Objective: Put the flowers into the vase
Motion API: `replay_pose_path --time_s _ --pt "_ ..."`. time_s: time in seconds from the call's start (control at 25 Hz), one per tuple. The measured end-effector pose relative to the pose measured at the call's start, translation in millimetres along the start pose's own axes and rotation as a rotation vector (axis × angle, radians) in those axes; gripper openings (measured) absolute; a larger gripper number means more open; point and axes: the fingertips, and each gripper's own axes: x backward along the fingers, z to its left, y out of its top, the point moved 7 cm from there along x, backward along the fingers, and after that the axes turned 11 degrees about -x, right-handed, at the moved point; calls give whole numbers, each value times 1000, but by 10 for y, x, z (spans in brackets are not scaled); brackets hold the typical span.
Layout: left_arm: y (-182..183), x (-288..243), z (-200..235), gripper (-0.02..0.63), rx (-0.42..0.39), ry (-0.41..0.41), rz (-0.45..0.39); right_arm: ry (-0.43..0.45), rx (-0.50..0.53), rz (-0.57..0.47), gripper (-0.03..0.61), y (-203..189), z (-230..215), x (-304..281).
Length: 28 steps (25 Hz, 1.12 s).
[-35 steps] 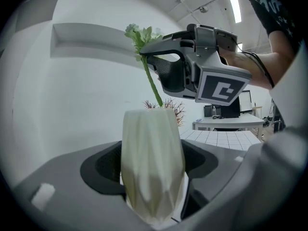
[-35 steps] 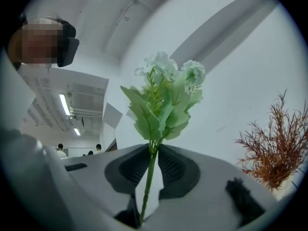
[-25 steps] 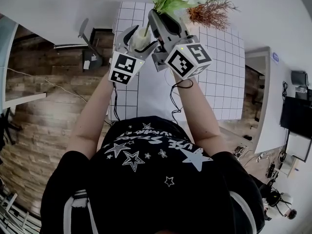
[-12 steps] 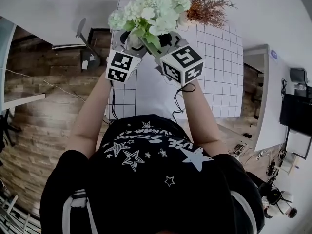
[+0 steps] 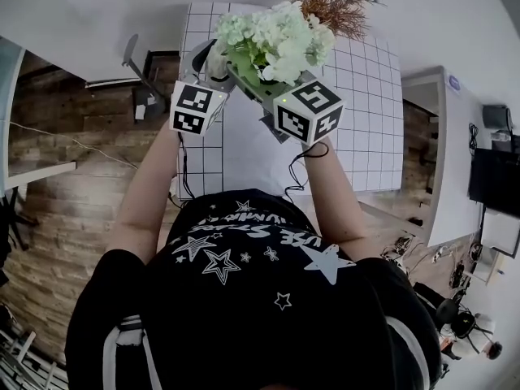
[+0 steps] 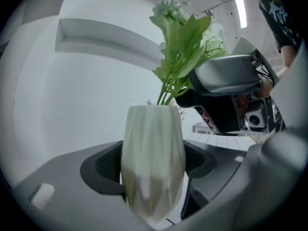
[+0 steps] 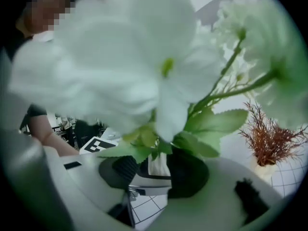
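Note:
My left gripper [image 6: 151, 170] is shut on a white faceted vase [image 6: 153, 160], which stands upright between its pads. A bunch of white flowers [image 5: 276, 39] with green leaves [image 6: 185, 42] has its stems down in the vase's mouth. My right gripper [image 7: 154, 170] sits close behind the bunch, level with the vase's top. Its jaws have just been opening and now stand open, with the stems and lower leaves [image 7: 144, 150] loose between the pads. In the right gripper view the blurred blooms [image 7: 144, 57] fill most of the picture, and the vase [image 7: 159, 165] shows between the pads.
A white table with a grid pattern [image 5: 366, 112] lies under both grippers. A dried reddish plant [image 7: 269, 138] in a small white pot stands at its far right corner [image 5: 329, 2]. Wooden floor [image 5: 73, 210] lies to the left.
The right gripper has come down and forward with the flowers, and the stems have sunk into the vase. Its jaws have opened. The left gripper and the vase have stayed put.

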Motion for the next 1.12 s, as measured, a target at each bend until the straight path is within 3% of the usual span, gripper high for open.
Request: replay_pose_path --time_s 1.12 --pt "-6 12 -22 365 -14 19 33 -58 -84 -19 164 -355 5 634"
